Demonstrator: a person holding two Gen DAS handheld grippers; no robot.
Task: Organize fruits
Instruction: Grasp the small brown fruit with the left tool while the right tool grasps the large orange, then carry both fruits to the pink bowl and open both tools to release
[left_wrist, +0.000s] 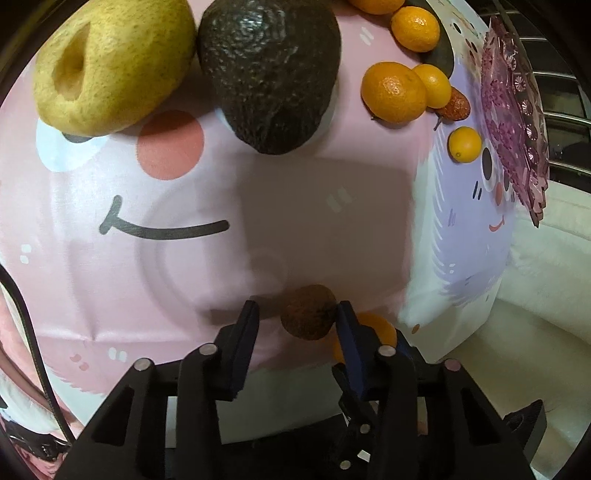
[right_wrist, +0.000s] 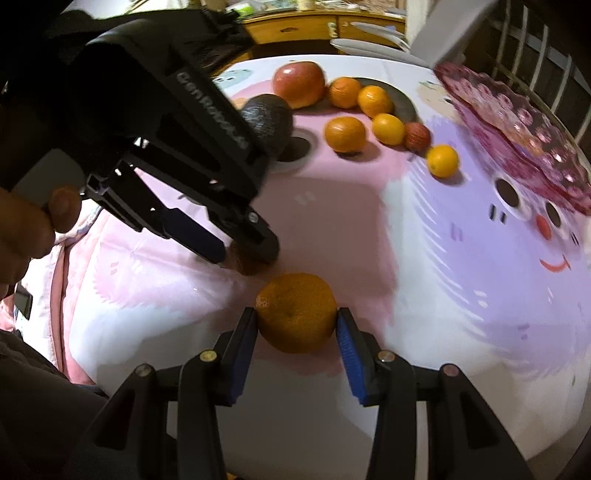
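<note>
Left gripper, black frame with dark blue pads, points steeply down at the tabletop, which wears a pink and lilac cartoon-face cloth. Between its fingers sits a small brown rough-skinned fruit, resting on the cloth. The right-hand pad touches the fruit; the other pad stands off with a clear gap, so the jaws are not clamped on it. From the right wrist view the same fruit is mostly hidden behind the left gripper's tips.

Right gripper, bright blue pads, is closed on a round orange mandarin, both pads pressed to its sides; the mandarin sits on the cloth near the table's near edge, just beside the brown fruit. In the left wrist view it peeks out behind the finger.

A hand holds the left gripper's handle at the left edge of the view.

Further back: a dark bumpy avocado touching a large yellow speckled pear; a loose cluster of small orange citrus with a small red rough fruit against it; one lone small citrus near a pink cut-glass dish. A red apple and two more citrus lie on a grey plate at the far side.
</note>
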